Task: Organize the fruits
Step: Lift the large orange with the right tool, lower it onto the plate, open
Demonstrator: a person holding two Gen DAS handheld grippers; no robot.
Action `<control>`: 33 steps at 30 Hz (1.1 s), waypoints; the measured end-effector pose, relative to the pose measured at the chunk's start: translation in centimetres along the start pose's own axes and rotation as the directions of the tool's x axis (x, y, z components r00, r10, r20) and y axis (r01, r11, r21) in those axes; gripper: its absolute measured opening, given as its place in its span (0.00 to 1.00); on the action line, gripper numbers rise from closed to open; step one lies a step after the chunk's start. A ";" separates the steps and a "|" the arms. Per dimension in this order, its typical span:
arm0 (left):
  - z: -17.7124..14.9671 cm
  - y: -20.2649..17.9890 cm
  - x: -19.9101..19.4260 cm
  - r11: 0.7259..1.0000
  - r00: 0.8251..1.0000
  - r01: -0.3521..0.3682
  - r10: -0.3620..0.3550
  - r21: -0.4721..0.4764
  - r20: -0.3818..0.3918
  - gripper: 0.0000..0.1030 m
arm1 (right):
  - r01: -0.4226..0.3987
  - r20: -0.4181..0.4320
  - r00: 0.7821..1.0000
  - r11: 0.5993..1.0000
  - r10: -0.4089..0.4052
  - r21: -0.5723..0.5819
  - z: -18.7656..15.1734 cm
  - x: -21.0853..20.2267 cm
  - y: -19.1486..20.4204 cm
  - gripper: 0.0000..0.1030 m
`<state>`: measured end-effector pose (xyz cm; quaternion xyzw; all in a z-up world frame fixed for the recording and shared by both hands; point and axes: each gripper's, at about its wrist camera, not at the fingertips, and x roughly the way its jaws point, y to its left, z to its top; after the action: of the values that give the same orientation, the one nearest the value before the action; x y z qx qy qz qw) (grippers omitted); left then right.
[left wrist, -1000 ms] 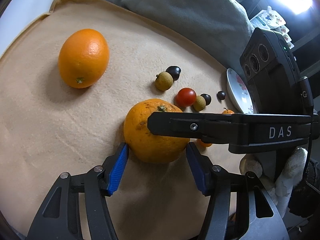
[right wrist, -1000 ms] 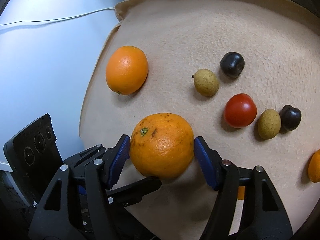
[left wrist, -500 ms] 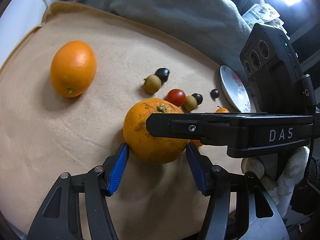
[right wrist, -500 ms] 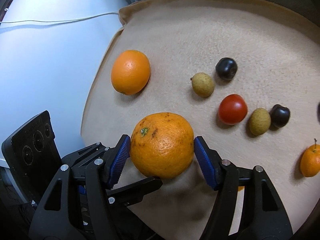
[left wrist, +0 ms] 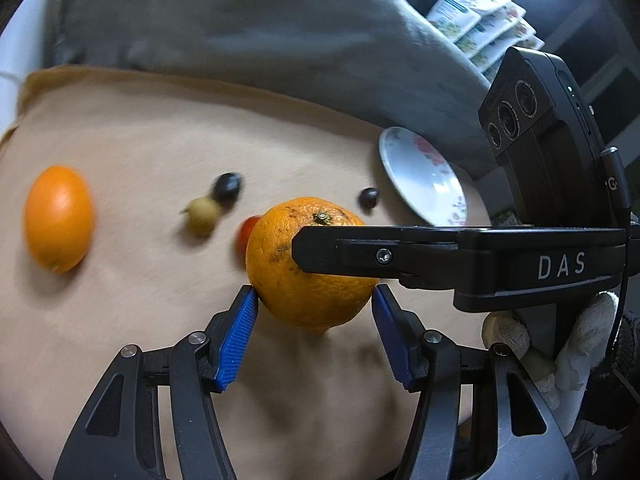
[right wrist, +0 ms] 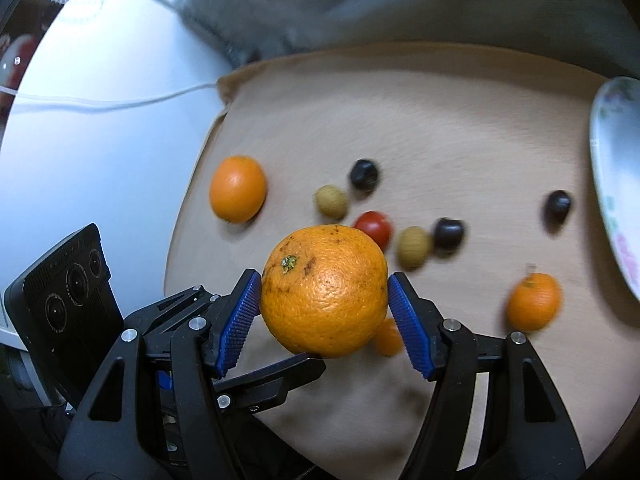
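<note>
The tomato (left wrist: pixel 247 233) (half hidden behind the orange (left wrist: pixel 310 262)) is motion-blurred.

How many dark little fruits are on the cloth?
3 dark fruits: one behind a yellowish fruit, one beside the other yellowish fruit, one near the plate. More may hide.

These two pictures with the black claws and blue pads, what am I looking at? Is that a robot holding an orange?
No robot: a person holds a hand-gripper in each hand, and each carries a wide-angle camera looking along its fingers. One picture is from the left gripper, the other from the right gripper. Both sets of blue pads flank the same speckled orange, which appears lifted off the tan cloth. Lying on the cloth are a smooth orange, a red tomato, small dark and yellowish fruits, and a tiny orange one. A flowered plate waits at the cloth's edge.
</note>
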<state>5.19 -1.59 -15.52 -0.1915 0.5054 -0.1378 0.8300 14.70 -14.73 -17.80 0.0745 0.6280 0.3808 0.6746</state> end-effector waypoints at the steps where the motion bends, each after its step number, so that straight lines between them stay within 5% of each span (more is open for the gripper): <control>1: 0.3 -0.5 0.4 1.000 1.000 0.010 -0.010 0.010 -0.004 0.57 | 0.009 0.013 1.000 1.000 -0.009 0.010 0.0 -0.8 -0.7 0.67; 19: 4.2 -10.8 7.4 0.973 0.989 0.142 -0.132 0.183 -0.064 0.57 | 0.084 0.152 0.982 0.979 -0.114 0.186 -1.3 -10.6 -11.1 0.67; 33: 5.3 -13.7 11.2 0.970 0.987 0.149 -0.133 0.194 -0.092 0.57 | 0.081 0.169 0.978 0.965 -0.126 0.248 -1.7 -11.7 -16.1 0.67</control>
<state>14.45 -17.57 -15.88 -0.1369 0.5062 -0.2540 0.8127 20.90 -33.76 -18.21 0.1569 0.6075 0.2579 0.7347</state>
